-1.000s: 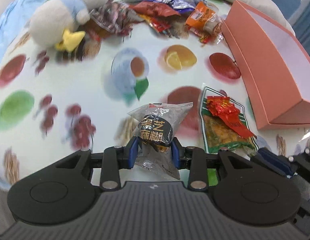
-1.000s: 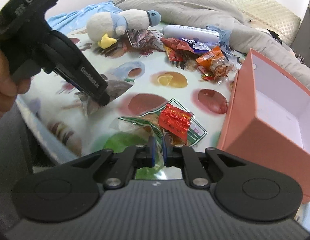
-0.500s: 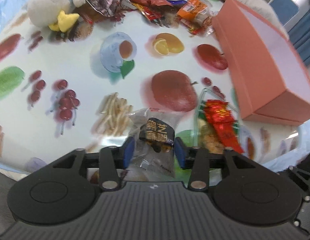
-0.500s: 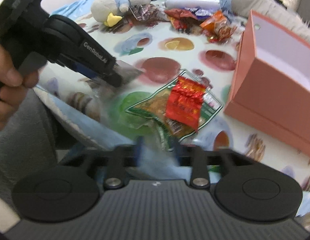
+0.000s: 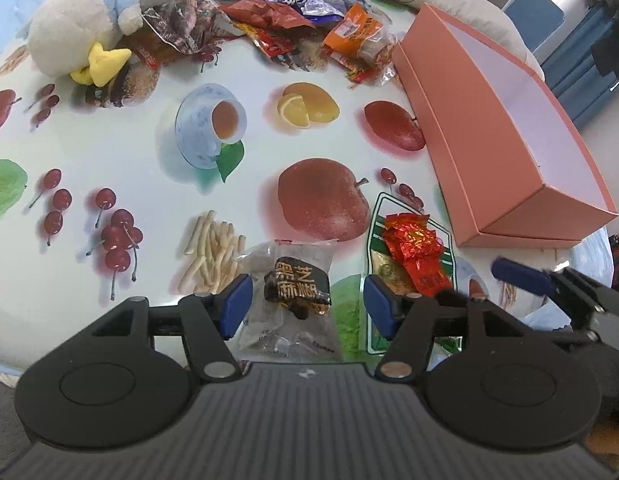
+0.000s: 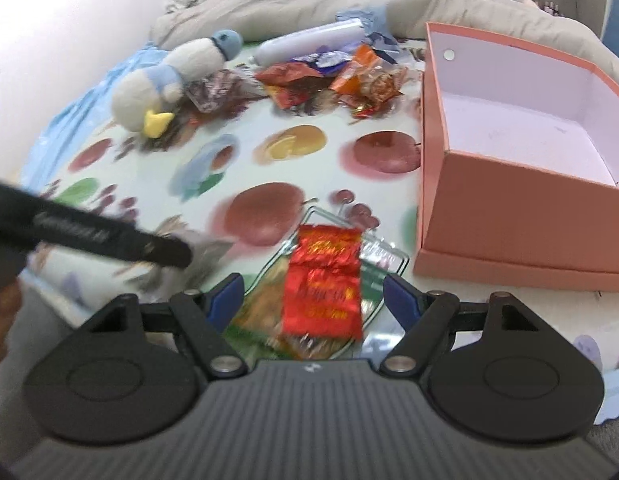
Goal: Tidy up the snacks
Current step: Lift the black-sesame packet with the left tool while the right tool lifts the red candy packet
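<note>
Left gripper (image 5: 307, 306) jaws opening, astride clear black-labelled sesame pastry packet (image 5: 295, 292). Right gripper (image 6: 313, 294) opening over crinkly red foil packet (image 6: 323, 280). Risk: slick foil slides off the green-bordered packet (image 6: 269, 300) beneath.

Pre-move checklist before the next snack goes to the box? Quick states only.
1. Left gripper jaws off the sesame packet: ok, opening, packet lies between them.
2. Right gripper jaws free: ok, opening around the red packet.
3. Red packet lies on the green packet: ok.
4. Pink box open, bare inside: ok.
5. Grippers apart: cannot tell, close.
</note>
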Demonstrator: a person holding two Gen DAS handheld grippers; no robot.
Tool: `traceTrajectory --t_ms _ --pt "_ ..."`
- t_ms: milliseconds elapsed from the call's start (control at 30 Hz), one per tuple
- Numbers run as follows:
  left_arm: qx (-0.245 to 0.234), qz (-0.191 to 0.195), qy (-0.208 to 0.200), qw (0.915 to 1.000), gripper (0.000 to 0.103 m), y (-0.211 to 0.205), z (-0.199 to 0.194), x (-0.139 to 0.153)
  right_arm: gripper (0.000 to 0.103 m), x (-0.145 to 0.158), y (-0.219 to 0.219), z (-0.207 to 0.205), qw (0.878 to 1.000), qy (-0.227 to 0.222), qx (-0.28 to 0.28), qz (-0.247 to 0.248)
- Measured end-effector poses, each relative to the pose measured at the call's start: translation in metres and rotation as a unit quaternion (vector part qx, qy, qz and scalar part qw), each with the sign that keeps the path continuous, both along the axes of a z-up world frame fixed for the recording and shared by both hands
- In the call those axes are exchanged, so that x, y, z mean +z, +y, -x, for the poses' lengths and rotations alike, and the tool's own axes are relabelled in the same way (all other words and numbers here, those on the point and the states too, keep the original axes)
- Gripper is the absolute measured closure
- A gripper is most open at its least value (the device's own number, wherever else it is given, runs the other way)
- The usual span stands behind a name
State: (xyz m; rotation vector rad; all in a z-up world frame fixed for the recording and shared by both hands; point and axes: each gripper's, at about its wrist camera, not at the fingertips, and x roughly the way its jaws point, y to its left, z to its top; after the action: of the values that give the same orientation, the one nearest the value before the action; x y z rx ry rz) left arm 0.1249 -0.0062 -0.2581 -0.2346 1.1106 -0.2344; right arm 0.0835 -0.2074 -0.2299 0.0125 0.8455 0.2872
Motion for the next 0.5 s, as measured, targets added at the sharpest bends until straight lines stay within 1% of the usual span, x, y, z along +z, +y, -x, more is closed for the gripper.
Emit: traceTrajectory --t_ms 100,200,333,500 --pt "-0.001 0.000 0.005 1.0000 0.036 -0.001 -0.002 -0.006 0.030 -0.010 0.004 -0.010 1.000 0.000 0.001 0.017" --pt "0.001 -0.002 0.006 1.0000 0.036 -0.001 -0.003 -0.008 0.032 -0.019 0.005 -0.017 1.000 0.005 0.001 0.023" --pt "-0.006 -0.013 0.001 0.9999 0.036 -0.004 -0.005 -0.010 0.032 -0.022 0.009 -0.024 1.000 -0.002 0.004 0.029" --pt "-0.009 -0.021 0.000 0.9997 0.036 -0.006 -0.008 -0.011 0.032 -0.030 0.013 -0.030 0.999 0.002 0.004 0.046"
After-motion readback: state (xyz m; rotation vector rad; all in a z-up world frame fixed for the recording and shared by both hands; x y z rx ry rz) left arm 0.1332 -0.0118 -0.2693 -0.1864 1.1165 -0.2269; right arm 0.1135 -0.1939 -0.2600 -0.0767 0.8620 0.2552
